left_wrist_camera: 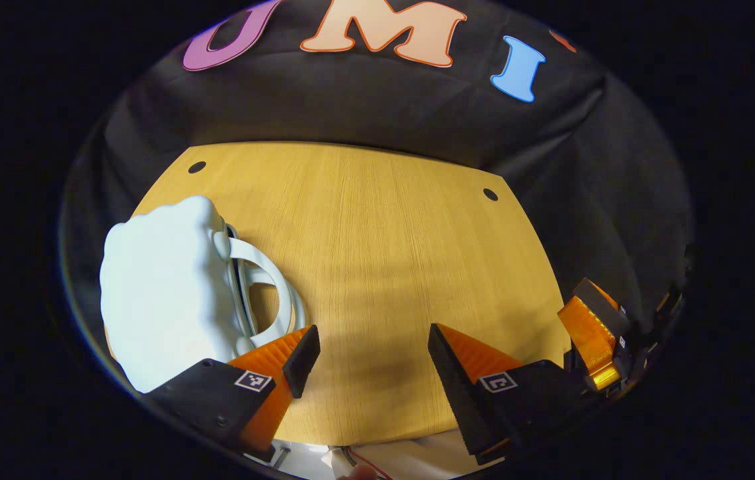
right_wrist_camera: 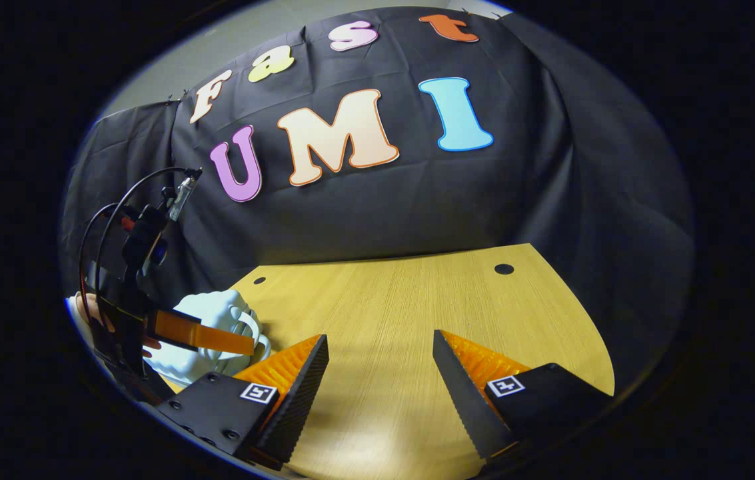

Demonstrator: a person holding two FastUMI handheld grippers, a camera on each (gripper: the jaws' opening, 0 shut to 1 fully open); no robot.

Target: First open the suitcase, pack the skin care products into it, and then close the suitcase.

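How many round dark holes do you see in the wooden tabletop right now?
2: one dark hole near the far left corner beyond the pale blue shell-shaped suitcase, another near the far right corner. The suitcase may hide more.

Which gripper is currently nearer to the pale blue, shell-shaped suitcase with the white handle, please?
Left. The left gripper has a fingertip beside the pale blue shell-shaped suitcase, by its handle. The right gripper sits farther along the wooden table, with the left gripper between it and the suitcase.
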